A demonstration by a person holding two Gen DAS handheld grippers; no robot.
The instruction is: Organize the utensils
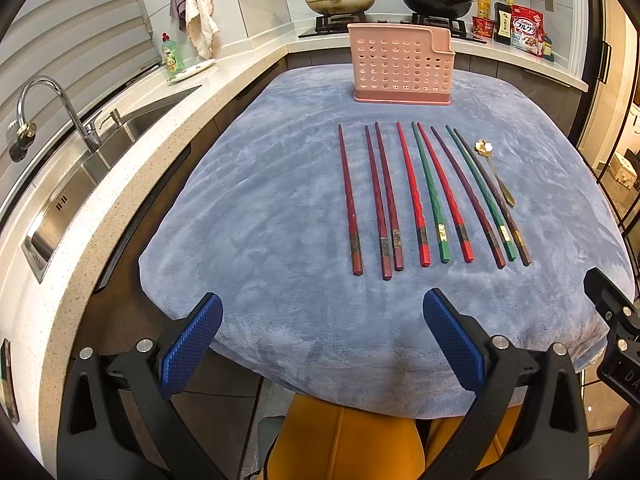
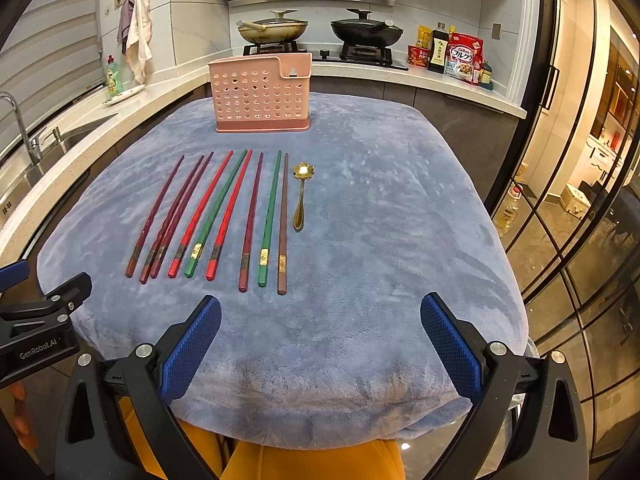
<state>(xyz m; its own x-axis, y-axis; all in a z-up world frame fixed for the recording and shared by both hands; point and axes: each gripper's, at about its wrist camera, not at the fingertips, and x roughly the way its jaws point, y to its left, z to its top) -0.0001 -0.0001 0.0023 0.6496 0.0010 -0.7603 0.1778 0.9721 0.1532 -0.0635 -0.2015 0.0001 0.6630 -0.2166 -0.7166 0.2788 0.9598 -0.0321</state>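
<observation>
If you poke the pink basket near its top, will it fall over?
Probably, or at least slide. The pink basket stands tall and narrow on a soft fleece cloth, so it looks tippy. Its holed plastic walls suggest it is light, and it seems empty. Pushing low at its base would likely be safer.

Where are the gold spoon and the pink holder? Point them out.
gold spoon [image 2: 299,200]: right wrist view, middle of the handle.
pink holder [image 2: 260,98]: right wrist view, perforated front wall.

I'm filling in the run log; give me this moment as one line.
left gripper open, empty | right gripper open, empty | chopsticks, spoon on cloth | holder upright
</observation>
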